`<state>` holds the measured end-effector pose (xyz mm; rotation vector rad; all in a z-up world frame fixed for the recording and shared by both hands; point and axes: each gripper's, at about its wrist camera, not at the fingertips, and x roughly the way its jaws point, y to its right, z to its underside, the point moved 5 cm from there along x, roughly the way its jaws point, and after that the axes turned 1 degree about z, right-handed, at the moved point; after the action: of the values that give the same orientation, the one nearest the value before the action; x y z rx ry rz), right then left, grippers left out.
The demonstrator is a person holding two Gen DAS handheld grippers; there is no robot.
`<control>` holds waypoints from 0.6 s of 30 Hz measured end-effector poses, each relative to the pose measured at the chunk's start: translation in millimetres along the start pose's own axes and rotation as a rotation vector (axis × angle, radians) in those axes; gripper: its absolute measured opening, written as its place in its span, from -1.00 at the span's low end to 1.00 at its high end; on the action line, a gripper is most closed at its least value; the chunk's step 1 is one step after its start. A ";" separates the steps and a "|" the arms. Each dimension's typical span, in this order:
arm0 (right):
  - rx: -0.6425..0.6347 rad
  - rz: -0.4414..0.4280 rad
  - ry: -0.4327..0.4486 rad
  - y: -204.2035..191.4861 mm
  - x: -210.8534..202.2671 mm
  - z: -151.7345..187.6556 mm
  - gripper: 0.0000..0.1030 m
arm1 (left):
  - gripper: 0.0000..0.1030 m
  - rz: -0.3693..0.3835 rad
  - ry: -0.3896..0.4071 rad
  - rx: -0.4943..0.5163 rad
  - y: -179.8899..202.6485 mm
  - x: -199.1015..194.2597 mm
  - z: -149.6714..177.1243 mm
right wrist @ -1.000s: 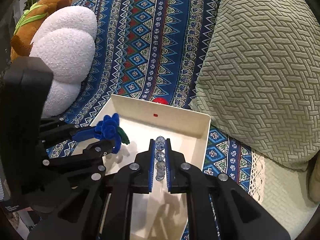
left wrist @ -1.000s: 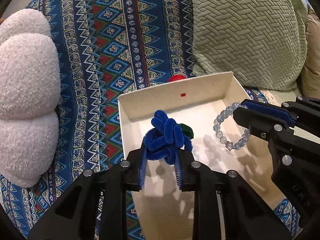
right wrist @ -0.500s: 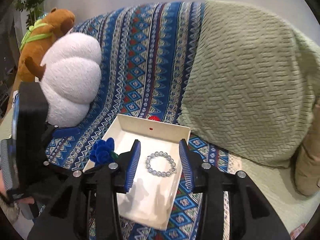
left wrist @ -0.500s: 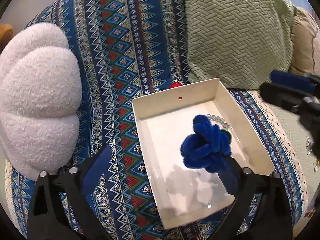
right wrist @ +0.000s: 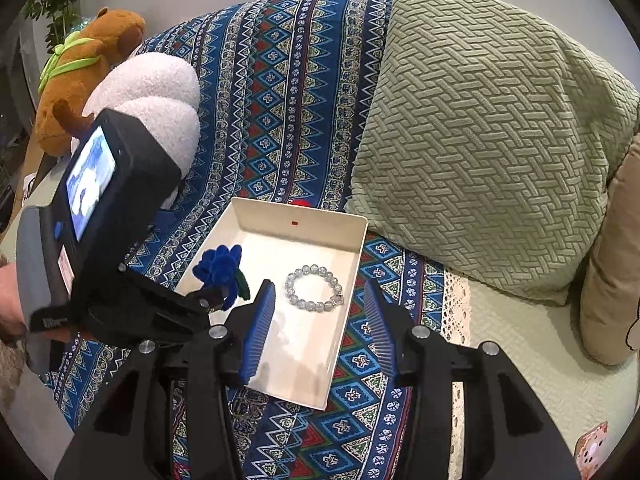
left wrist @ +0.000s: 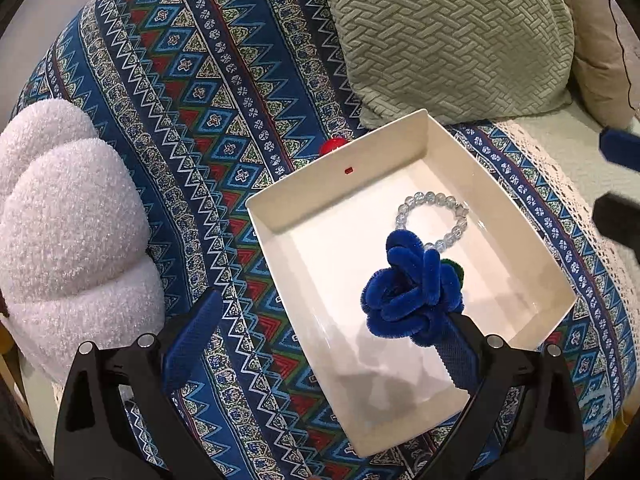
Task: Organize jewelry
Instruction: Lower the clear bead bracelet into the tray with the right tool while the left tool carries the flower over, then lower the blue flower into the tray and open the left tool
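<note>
Probably mid-drop: left gripper (left wrist: 320, 344) spread wide, yet fuzzy blue pipe-cleaner flower (left wrist: 412, 288) clinging to one ribbed finger (left wrist: 456, 356) above the smooth white tray (left wrist: 516, 216), not lying on its floor. Right gripper (right wrist: 320, 322) wide apart too, empty, with the bracelet (right wrist: 315, 288) of glassy round beads flat in the tray. Next, seemingly, a shake or scrape to free the flower's clingy fibres.

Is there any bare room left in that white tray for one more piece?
Yes. The white rectangular tray is bare along its far wall and at its near end. The middle is crowded: clear beaded bracelet lying flat, blue pipe-cleaner flower clinging to the open left claw.
</note>
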<state>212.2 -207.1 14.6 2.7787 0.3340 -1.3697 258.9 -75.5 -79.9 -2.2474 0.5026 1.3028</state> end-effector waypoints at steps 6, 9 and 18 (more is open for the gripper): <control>-0.028 -0.045 -0.019 -12.0 15.9 -2.9 -0.04 | 0.87 0.033 0.004 -0.009 0.7 1.9 4.9; -0.044 -0.067 -0.034 -18.4 29.2 -8.2 -0.04 | 0.87 0.042 0.013 -0.018 1.0 0.7 7.2; -0.040 -0.130 -0.059 -31.7 49.2 -10.2 -0.04 | 0.87 0.059 0.052 -0.059 0.2 -10.6 4.6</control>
<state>242.8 -166.2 -15.7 2.7215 0.5419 -1.4504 250.5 -72.3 -72.6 -2.3364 0.5601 1.3066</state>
